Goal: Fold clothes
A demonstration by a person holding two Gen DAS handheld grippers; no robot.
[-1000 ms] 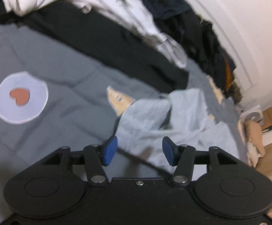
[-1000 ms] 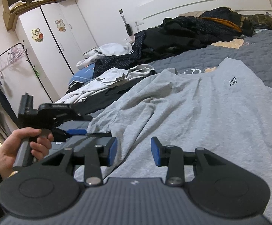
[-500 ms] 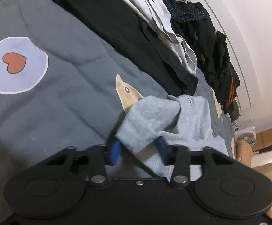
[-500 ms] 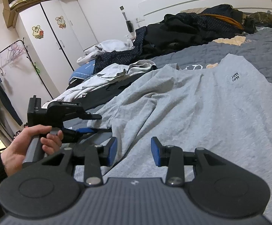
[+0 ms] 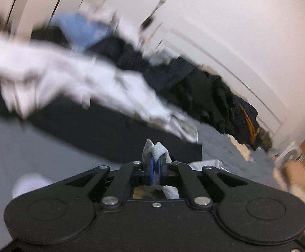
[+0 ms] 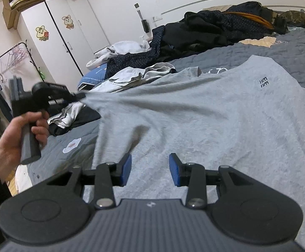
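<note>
Since the earlier frames, the left claw (image 5: 155, 163) has been closing and is now clenched on a corner of the grey T-shirt (image 6: 205, 109); a tuft of the cloth pokes out between its blue pads. It has also come up off the bed (image 6: 295, 48), so a taut ridge of fabric runs from the pinched sleeve end, at the shirt's left side, toward the chest. The person's hand (image 6: 16, 140) grips that claw's handle.

The right claw (image 6: 150, 169) has not shifted: it hangs released, jaws partly apart, over the shirt's bottom hem near the front edge of the bed, with nothing between the pads.

Most of the shirt lies spread flat on the bed, neck toward the headboard and the pile of dark clothes (image 6: 215, 31), small logo (image 6: 263, 82) facing up. Its long axis runs straight away from the right claw.

Judging by this, the fold turns on carrying the lifted left side rightward, across that axis and over the body. Only the left claw has a hold; the right sits nearest the hem, placed to pin or pinch it.
</note>
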